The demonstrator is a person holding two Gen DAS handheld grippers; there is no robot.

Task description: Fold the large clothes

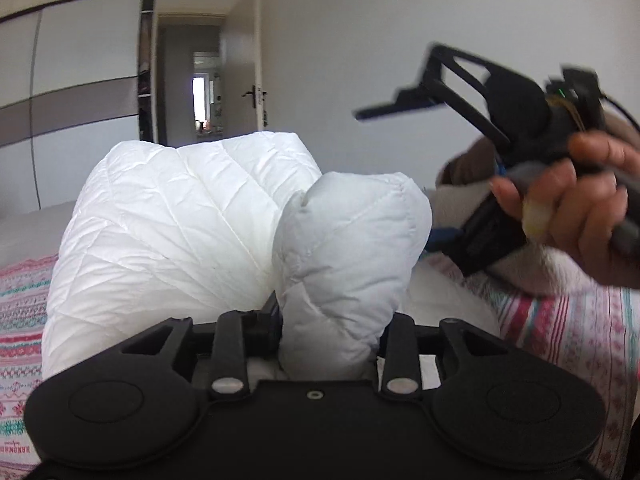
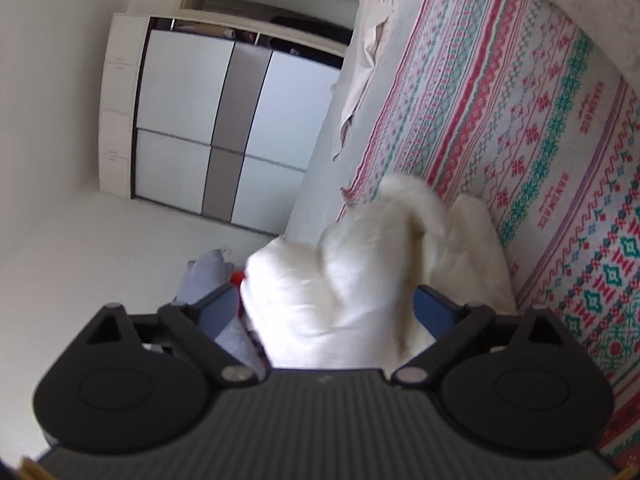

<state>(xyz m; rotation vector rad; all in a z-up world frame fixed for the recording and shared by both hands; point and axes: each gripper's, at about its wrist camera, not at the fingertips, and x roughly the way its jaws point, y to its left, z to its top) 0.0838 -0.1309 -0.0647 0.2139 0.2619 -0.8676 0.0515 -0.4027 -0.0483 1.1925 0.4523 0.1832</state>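
Observation:
A white quilted puffy garment (image 1: 168, 232) is bunched up above the patterned bed cover (image 1: 20, 300). My left gripper (image 1: 328, 320) is shut on a fold of the garment, which bulges out between its fingers. My right gripper shows in the left wrist view (image 1: 400, 100), held up at the right in a hand, fingers spread and empty. In the right wrist view the right gripper (image 2: 324, 300) is open, its blue pads (image 2: 434, 312) on either side of the white garment (image 2: 340, 280) without pinching it.
The bed has a pink, teal and white patterned cover (image 2: 520, 120). A wardrobe with white and grey sliding doors (image 1: 72, 100) stands behind. An open doorway (image 1: 200, 96) is at the back. A person's light blue sleeve (image 2: 204, 276) is near the right gripper.

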